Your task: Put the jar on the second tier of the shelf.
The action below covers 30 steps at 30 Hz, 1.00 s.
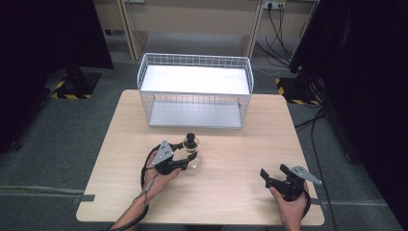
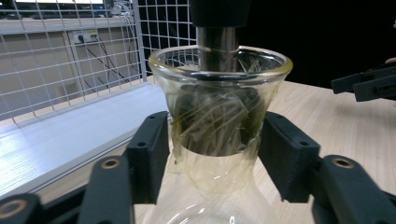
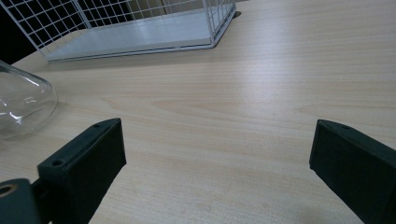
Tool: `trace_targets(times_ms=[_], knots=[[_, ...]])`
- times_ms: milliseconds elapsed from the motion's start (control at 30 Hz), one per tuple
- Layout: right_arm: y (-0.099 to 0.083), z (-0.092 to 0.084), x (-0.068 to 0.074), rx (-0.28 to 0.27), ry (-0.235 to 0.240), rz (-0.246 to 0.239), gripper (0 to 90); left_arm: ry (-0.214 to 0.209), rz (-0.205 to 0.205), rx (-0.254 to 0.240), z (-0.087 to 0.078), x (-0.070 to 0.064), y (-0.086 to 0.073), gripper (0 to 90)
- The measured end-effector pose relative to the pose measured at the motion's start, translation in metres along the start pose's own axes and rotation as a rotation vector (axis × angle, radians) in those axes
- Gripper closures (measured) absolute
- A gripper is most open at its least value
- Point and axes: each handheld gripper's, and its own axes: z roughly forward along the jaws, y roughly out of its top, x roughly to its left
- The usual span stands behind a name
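Two jaws of the left hand-held gripper [image 2: 215, 163] pinch the upright flask's [image 2: 219, 116] neck; the right hand-held gripper [image 1: 275, 174] waits spread, well apart.

In the left gripper view, the glass flask [image 2: 219, 140] is cut off at the bottom edge, so its round body and base cannot be seen, and its dark stopper [image 2: 218, 14] runs out past the top edge. In the right gripper view the flask [image 3: 21, 105] shows just as a curved slice at the left edge. The wire basket [image 3: 140, 23] is cropped by the top edge there.
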Motion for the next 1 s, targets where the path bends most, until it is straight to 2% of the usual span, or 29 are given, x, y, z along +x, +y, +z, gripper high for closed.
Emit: trace_targets(times_ms=[167,300,500,700,1000], knots=[[0.000,0.000,0.000,0.001,0.001,0.000,3.8,0.003,-0.014,-0.001,-0.001,0.001,0.001,50.4],[0.000,0.000,0.000,0.001,0.002,0.000,3.7,0.007,-0.012,0.005,-0.001,0.000,0.002,50.8],[0.000,0.000,-0.001,0.002,0.002,0.001,3.7,0.015,-0.028,-0.001,-0.002,-0.001,0.004,51.1],[0.000,0.000,0.000,0.002,0.001,0.001,3.7,0.033,-0.002,-0.029,-0.009,-0.004,0.017,51.1],[0.000,0.000,0.000,0.001,0.000,0.001,3.8,0.077,0.014,-0.071,-0.019,-0.005,0.043,51.1]])
